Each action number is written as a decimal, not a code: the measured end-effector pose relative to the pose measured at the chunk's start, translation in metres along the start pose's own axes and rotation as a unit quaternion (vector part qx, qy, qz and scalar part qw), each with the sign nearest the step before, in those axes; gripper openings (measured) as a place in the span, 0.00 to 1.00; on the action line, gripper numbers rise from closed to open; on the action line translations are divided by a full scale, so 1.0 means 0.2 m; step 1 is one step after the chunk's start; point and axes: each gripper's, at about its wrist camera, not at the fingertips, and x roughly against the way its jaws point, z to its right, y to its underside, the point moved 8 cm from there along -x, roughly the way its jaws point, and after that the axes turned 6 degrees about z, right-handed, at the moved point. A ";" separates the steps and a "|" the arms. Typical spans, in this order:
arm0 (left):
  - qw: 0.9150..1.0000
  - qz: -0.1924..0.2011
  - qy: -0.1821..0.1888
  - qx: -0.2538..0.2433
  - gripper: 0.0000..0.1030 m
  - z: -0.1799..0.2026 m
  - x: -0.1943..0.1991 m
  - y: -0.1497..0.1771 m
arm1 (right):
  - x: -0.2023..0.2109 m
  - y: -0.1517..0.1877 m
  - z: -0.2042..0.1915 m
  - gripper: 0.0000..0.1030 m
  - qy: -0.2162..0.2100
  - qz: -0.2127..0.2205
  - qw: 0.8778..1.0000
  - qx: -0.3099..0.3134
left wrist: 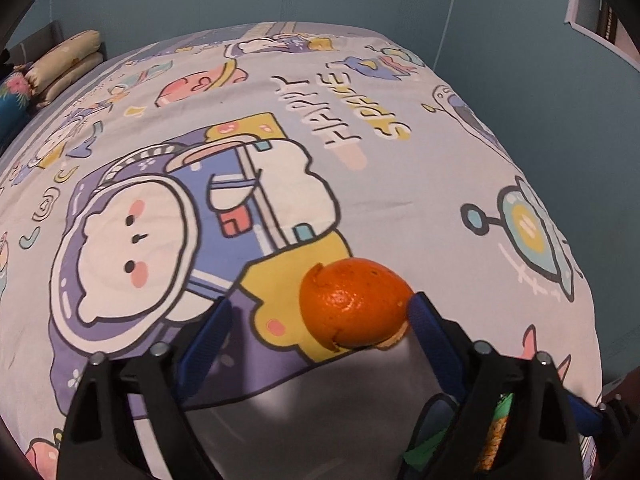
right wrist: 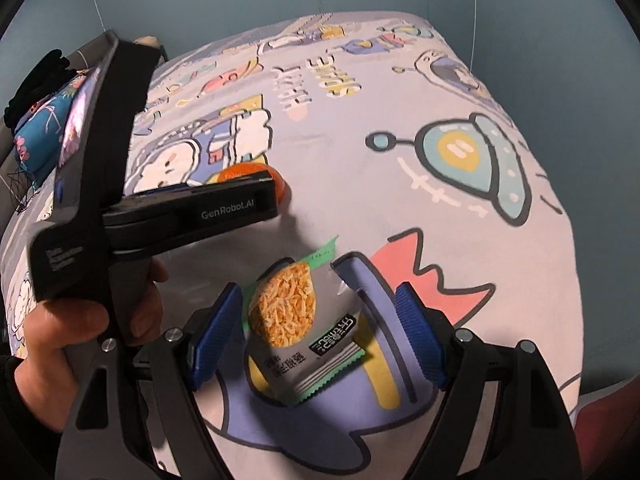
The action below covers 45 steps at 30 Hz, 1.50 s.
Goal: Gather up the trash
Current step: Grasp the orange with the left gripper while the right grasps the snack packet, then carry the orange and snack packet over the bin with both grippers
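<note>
An orange peel (left wrist: 354, 306), a hollow domed shell, lies on the cartoon-print bedsheet (left wrist: 400, 200). My left gripper (left wrist: 318, 312) is open around it: the right blue pad (left wrist: 424, 320) is against the peel's edge, while the left pad (left wrist: 212, 332) stands well apart. A grey and green snack packet (right wrist: 292, 320) printed with orange noodles lies flat on the sheet. My right gripper (right wrist: 316, 304) is open over it, one blue pad on each side, neither pressing. In the right wrist view the left gripper's black housing (right wrist: 192, 208) half hides the peel (right wrist: 244, 170).
A person's hand (right wrist: 80, 320) holds the left gripper's handle. Stacked pillows (left wrist: 64, 64) and a floral cushion (right wrist: 44, 128) lie at the bed's far left. A teal wall (left wrist: 520, 80) rises behind, with a poster (left wrist: 600, 20) at the right. The bed's edge (right wrist: 560, 280) drops off at the right.
</note>
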 end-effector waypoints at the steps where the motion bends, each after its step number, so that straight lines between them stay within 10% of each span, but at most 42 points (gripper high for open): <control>1: 1.000 -0.001 0.004 -0.001 0.77 0.01 0.00 0.00 | -0.01 0.01 0.01 0.73 0.001 -0.003 1.000 -0.002; 10: 0.999 -0.011 0.041 -0.007 0.50 0.09 -0.03 0.00 | -0.08 0.02 -0.02 0.61 0.000 -0.011 1.000 0.003; 18: 0.999 -0.005 0.049 0.000 0.42 0.11 -0.03 0.02 | -0.08 0.02 -0.05 0.28 0.012 -0.004 1.000 0.028; 31: 0.999 0.002 0.039 -0.019 0.37 0.13 0.06 0.01 | -0.02 0.02 0.00 0.11 0.010 -0.007 1.000 0.017; 45: 0.990 0.106 0.087 -0.044 0.37 0.28 0.98 -0.02 | 0.58 0.12 0.17 0.10 -0.006 0.006 1.000 0.002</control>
